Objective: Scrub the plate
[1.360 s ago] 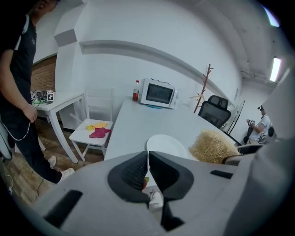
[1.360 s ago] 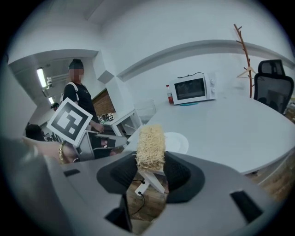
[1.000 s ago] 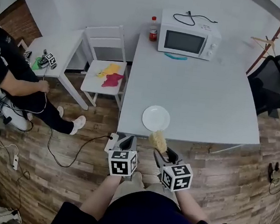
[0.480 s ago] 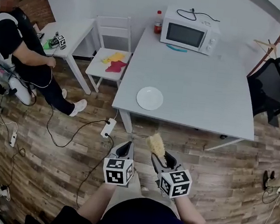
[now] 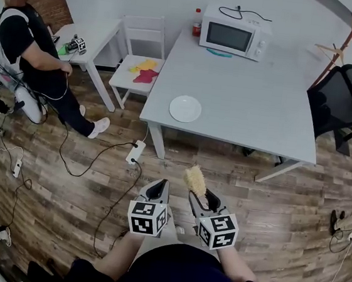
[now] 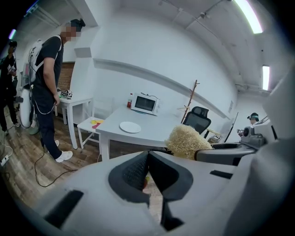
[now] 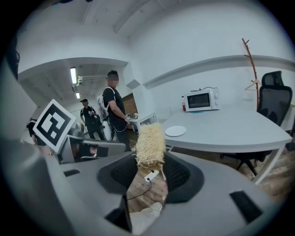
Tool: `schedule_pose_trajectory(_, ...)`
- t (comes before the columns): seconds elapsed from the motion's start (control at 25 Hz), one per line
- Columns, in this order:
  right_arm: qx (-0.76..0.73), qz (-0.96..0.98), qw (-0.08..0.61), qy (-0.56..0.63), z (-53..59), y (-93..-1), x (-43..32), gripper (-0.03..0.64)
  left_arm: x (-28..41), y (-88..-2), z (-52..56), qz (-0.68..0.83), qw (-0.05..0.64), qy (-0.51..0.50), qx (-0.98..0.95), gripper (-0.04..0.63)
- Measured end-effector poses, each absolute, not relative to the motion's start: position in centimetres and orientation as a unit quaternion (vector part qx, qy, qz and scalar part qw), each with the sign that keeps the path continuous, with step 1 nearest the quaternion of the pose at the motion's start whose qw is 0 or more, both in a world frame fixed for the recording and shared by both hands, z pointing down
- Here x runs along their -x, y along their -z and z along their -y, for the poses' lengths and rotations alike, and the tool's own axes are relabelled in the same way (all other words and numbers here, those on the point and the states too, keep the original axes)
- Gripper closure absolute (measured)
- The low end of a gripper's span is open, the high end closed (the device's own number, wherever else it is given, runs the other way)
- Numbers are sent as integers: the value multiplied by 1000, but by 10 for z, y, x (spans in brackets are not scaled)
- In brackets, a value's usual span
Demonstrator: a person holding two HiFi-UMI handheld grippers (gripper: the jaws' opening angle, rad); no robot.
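- Wooden floor point(image 5: 83, 177) lay under both claws, well short of the grey worktop point(image 5: 248, 114). The plate point(image 5: 185, 108) sat near the worktop's front-left corner.
- The plate was round, white and plain.
- The left claw point(image 5: 159, 186) was pressed together with nothing in it. The right claw point(image 5: 200, 197) was clamped on a straw-coloured scrubber point(image 5: 195, 178).
- Ceiling lights point(image 6: 249, 16) showed only in the gripper views.

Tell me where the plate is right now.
In the head view the plate sits on the grey table by its near-left corner, right of the white chair.
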State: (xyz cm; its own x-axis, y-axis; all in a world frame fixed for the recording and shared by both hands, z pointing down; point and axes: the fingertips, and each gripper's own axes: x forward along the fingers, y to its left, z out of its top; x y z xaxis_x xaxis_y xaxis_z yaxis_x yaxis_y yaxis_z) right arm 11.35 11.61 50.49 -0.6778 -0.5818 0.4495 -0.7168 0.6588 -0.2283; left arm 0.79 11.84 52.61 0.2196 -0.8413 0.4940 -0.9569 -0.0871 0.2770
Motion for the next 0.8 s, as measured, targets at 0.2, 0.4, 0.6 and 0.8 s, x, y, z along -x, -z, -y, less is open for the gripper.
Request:
schedule_pose_trajectory(0.2, -363, 895, 162, -202, -127, -502, -122, 443, -19, -522, -129, 613, 271, -103, -735, 577)
schedule_pose_trajectory(0.4, -361, 897, 159, -199, -135, -499, -120, 444, -19, -520, -137, 614, 269, -103, -735, 577)
schedule_pose_trajectory(0.6, -362, 899, 156, -192, -139, -495, -117, 445, -19, -519, -143, 612, 267, -103, -737, 577)
schedule_pose_trajectory(0.8, -362, 900, 155, -186, -144, -493, -118, 443, -21, -520, -151, 611, 266, -103, -738, 577)
